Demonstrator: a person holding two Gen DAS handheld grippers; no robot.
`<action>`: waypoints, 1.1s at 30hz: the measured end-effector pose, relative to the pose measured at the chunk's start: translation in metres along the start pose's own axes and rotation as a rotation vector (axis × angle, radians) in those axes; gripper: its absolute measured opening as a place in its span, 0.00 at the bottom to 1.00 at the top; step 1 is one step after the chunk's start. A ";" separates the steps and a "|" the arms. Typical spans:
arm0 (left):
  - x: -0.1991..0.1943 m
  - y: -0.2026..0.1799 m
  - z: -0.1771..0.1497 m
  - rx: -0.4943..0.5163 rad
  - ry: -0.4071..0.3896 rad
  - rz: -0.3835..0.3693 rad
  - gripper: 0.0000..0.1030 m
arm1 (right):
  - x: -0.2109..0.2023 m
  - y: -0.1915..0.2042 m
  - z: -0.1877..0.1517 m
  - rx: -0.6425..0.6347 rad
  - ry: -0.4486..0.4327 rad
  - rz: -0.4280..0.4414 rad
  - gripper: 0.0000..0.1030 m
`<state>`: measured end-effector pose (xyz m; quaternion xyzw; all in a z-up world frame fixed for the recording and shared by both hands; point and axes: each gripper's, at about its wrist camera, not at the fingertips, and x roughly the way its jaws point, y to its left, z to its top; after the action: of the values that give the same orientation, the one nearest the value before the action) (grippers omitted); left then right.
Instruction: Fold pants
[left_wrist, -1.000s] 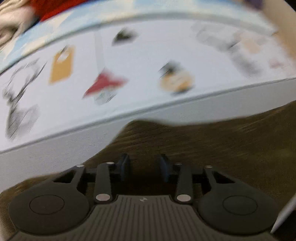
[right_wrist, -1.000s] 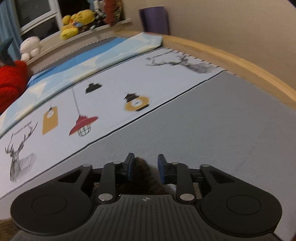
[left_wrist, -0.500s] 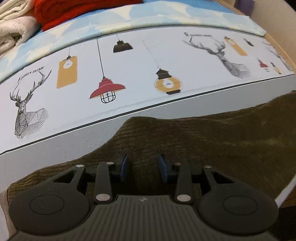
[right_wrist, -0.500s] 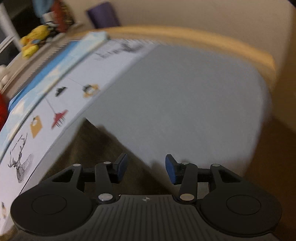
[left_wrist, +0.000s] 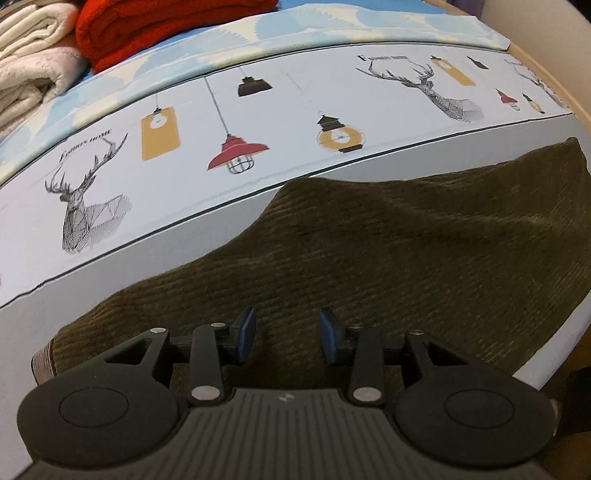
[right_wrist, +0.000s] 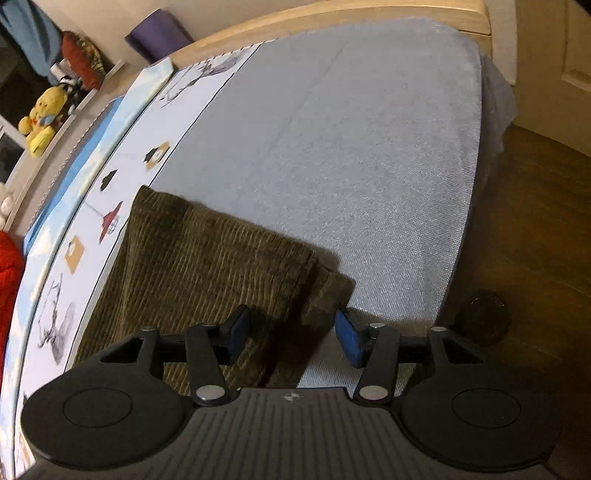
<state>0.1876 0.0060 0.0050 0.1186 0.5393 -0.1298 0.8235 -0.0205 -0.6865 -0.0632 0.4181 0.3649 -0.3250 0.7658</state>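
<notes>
Corduroy, a dark olive-brown, fills most of what I see — the pants (left_wrist: 424, 258) lie spread on the grey bed sheet (right_wrist: 351, 147), close to the mattress edge nearest me. Through the left camera, my left tongs (left_wrist: 287, 336) hang over the cloth with the blue pads (left_wrist: 246, 334) parted and nothing pinched between them; the fabric lies below them, with a pale hem or band showing at the far left corner of the pants. Beyond the pants runs a white strip of bedding printed with deer heads and hanging lamps (left_wrist: 236, 155), then a pale blue band, and at the top left a red knit (left_wrist: 155, 26) beside a cream blanket (left_wrist: 29, 55). Through the right camera, my right tongs (right_wrist: 293, 334) also stand apart, not gripping: one end of the pants, with its small turned-over corner (right_wrist: 325, 295), sits between and just ahead of the pads, and I cannot tell whether the right pad touches that corner. A wooden bed frame (right_wrist: 332, 22) curves round the far side, a yellow plush toy (right_wrist: 40, 118) sits on a ledge at the left, and dark wooden floor (right_wrist: 535, 240) shows at the right.
</notes>
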 end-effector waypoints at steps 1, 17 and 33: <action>0.000 0.002 -0.002 -0.002 0.004 0.004 0.40 | 0.000 0.002 0.000 0.011 -0.013 -0.014 0.38; -0.010 0.020 -0.003 -0.026 -0.030 -0.011 0.40 | -0.040 0.062 -0.013 -0.219 -0.206 -0.050 0.17; -0.035 0.075 -0.024 -0.163 -0.085 -0.034 0.40 | -0.178 0.285 -0.378 -1.525 -0.463 0.582 0.15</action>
<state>0.1793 0.0878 0.0322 0.0365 0.5146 -0.1047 0.8502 0.0069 -0.1955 0.0539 -0.2126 0.1959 0.1427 0.9466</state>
